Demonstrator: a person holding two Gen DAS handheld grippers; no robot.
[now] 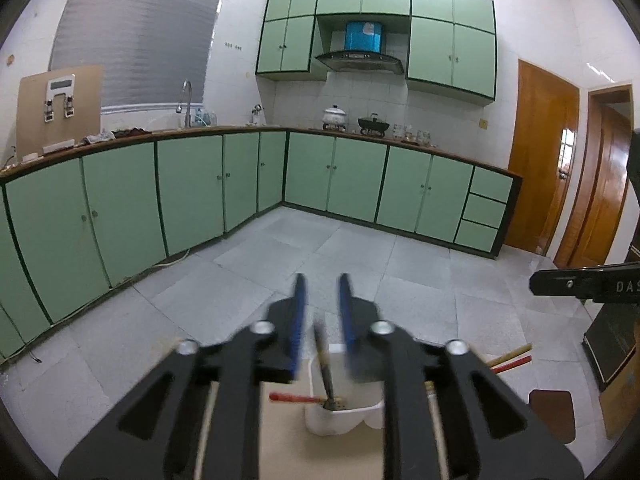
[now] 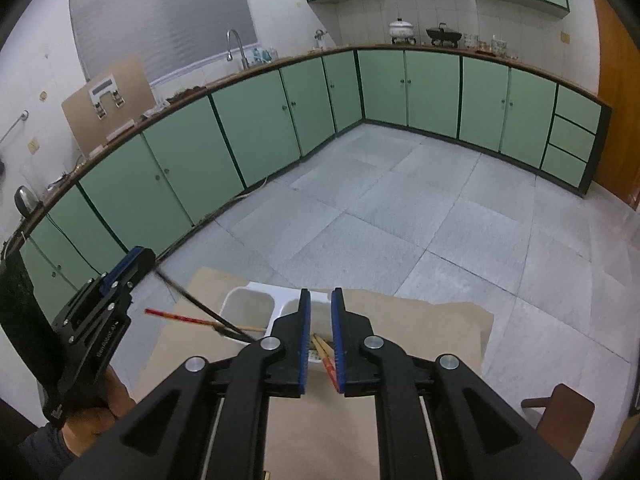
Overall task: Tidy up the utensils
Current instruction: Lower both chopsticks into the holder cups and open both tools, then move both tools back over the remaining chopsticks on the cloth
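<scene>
2 grippers, 4 chopsticks, 1 white two-compartment holder (image 2: 245,300) on the cardboard-covered bench (image 2: 424,320).

Left gripper (image 1: 322,292): jaws released, clear gap. 1 dark chopstick (image 1: 326,372) stands loose in that gap, pads not on it. Its low end sits in the holder's compartment below the jaws; its top leans up to the jaw tips in the right wrist view. A hand (image 2: 96,404) grips the gripper's handle.

1 red-handled chopstick (image 1: 292,399) lies below the left jaws. Its pale tip is in the same compartment as the dark one, and its red end sticks out over the rim.

Right gripper (image 2: 320,300): jaws clenched down to a narrow slit. A pair of tan, red-ended chopsticks (image 2: 322,354) shows through the slit just under the pads, lying in the compartment under these jaws. Cannot tell if the pads touch them.

Writing: "DAS" in white letters on the right gripper's side, cut off at the frame edge. Print on the left gripper's body is unreadable.
</scene>
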